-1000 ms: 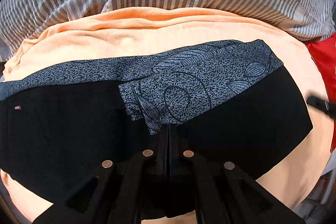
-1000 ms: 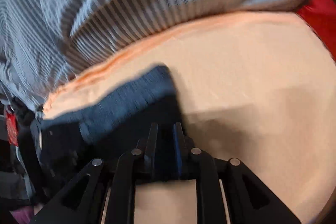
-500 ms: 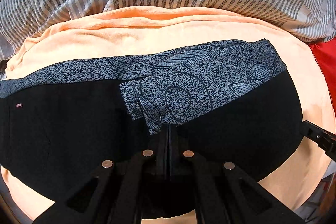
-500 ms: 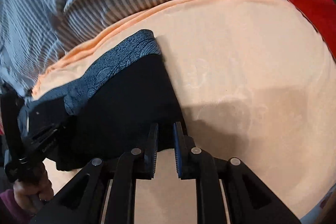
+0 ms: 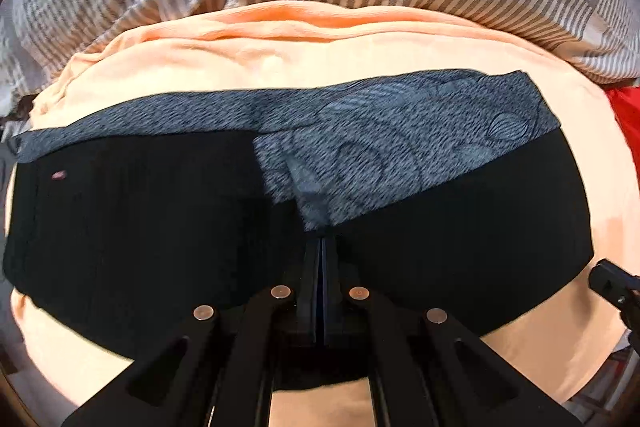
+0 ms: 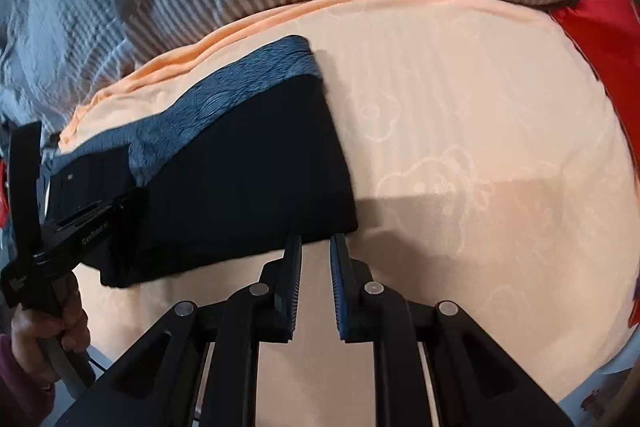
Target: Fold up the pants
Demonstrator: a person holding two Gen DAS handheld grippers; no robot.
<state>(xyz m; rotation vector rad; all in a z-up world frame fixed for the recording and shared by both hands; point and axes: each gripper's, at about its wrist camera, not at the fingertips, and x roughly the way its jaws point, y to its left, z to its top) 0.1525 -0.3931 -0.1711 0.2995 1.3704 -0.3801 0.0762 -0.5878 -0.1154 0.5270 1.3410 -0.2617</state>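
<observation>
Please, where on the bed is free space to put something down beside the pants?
The peach sheet is bare between the pants and the red cloth. A narrow strip lies below the pants. The left gripper side is crowded.

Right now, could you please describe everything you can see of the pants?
The pants are black, soft fabric with a grey-blue leaf-patterned band along the far edge and a small pink tag at one end. They lie folded flat as a long strip on the peach sheet. The left gripper is shut on their patterned fold; the right gripper stands open, empty, at their near corner.
</observation>
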